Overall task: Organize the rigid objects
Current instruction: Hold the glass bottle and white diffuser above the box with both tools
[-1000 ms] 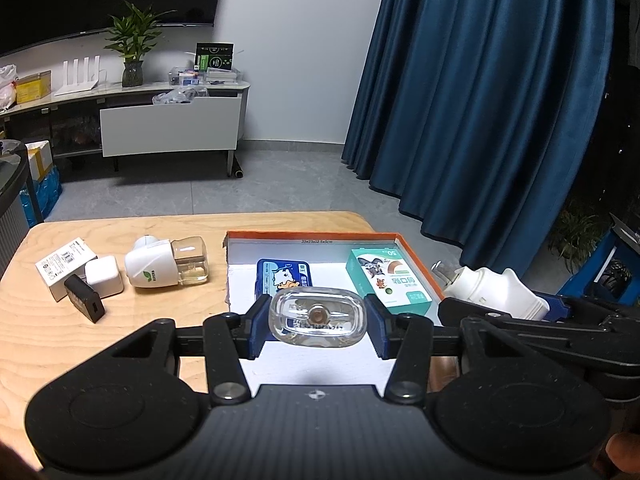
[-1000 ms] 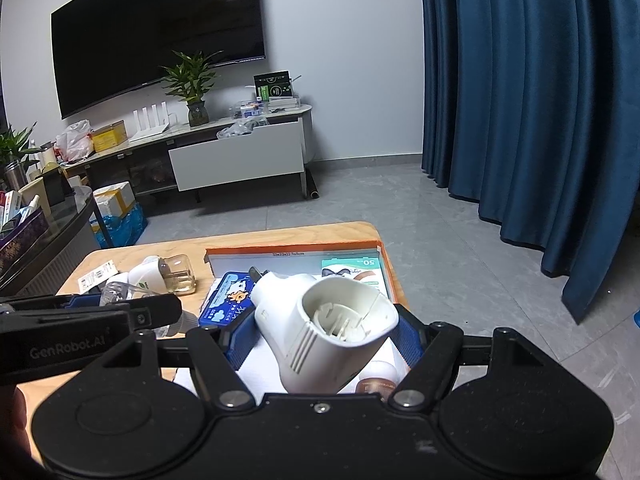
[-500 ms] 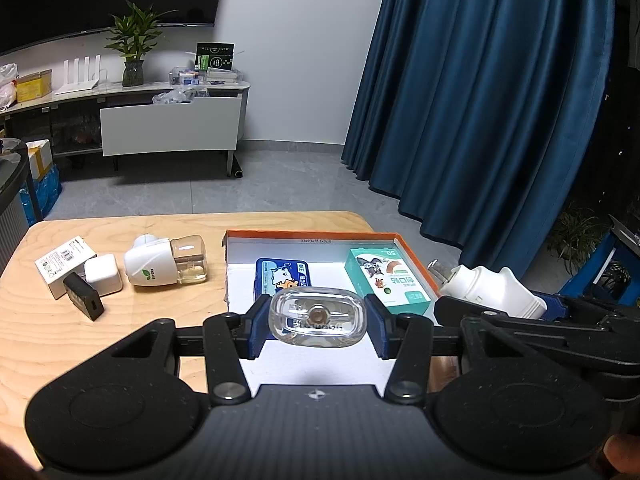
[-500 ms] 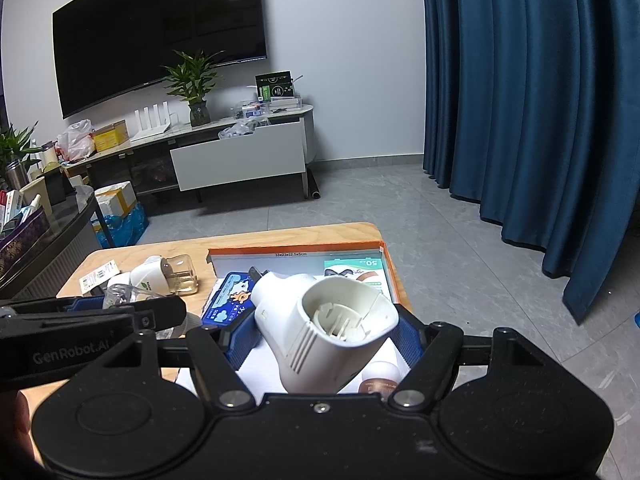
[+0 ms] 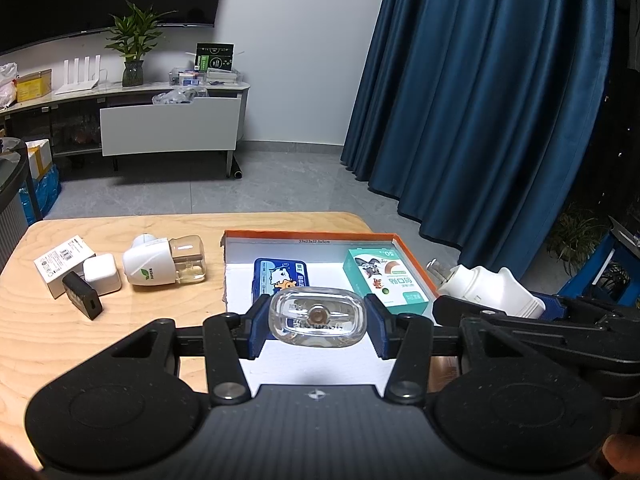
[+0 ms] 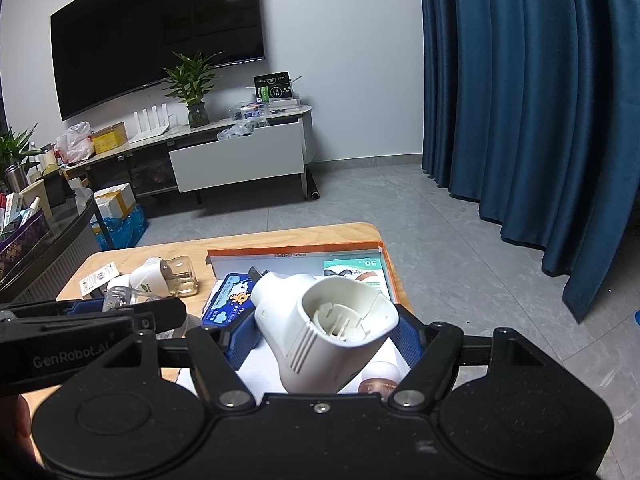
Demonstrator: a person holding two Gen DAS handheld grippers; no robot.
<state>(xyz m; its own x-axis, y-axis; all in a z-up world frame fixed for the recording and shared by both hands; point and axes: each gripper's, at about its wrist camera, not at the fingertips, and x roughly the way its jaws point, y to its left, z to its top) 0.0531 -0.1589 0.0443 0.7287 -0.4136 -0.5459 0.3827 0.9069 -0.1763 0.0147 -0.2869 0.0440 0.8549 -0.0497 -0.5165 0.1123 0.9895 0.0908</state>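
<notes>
Above the orange-rimmed box [image 5: 412, 258], the left gripper [image 5: 318, 330] clamps a clear bottle [image 5: 318, 317] while the right gripper [image 6: 320, 334] clamps a white plug-in heater [image 6: 324, 328].

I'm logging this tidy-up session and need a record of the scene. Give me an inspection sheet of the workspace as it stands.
Surface: wooden table, partly covered by an orange-rimmed tray.
Job's things: blue tin and green box in the tray; plug-in diffuser, white box, white cube and black block on the table.
Clutter: nothing seen.
Grippers: left hand-held gripper shut on a clear bottle; right hand-held gripper shut on a white diffuser body.
Cables: nothing seen.
Surroundings: blue curtain, TV, potted plant, grey floor.
</notes>
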